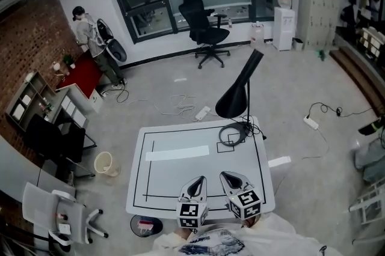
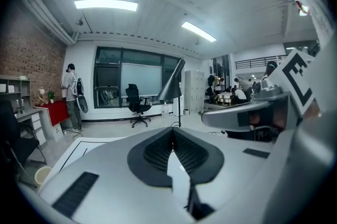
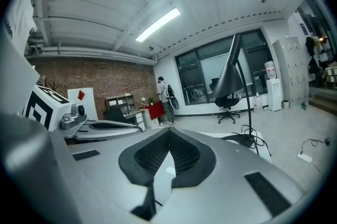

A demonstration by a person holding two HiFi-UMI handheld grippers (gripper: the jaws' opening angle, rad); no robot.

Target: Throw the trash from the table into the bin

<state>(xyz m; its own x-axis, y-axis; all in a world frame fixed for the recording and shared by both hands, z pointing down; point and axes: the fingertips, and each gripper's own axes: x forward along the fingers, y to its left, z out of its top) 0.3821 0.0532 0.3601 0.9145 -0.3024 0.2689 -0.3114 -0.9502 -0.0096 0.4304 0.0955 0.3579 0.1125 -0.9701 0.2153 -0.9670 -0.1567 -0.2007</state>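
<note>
While the left gripper [image 1: 198,181] and the right gripper [image 1: 227,178] hang side by side over the near edge of the table [image 1: 138,188], each has its jaws pressed together with nothing between them. A white strip [image 1: 177,153] lies flat on the table ahead of them. A dark bin [image 1: 146,226] stands on the floor by the table's near left corner.

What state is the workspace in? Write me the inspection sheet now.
Surface: white table with a black outline.
Job's things: white strip on the table; dark bin on the floor at the near-left corner, cream bin to the left.
Clutter: black lamp at the far-right corner.
Grippers: left tongs and right tongs shut, empty, over the near edge.
Cables: lamp cord coiled by its base; loose cables on the floor.
Surroundings: office chair, person by the brick wall.
</note>
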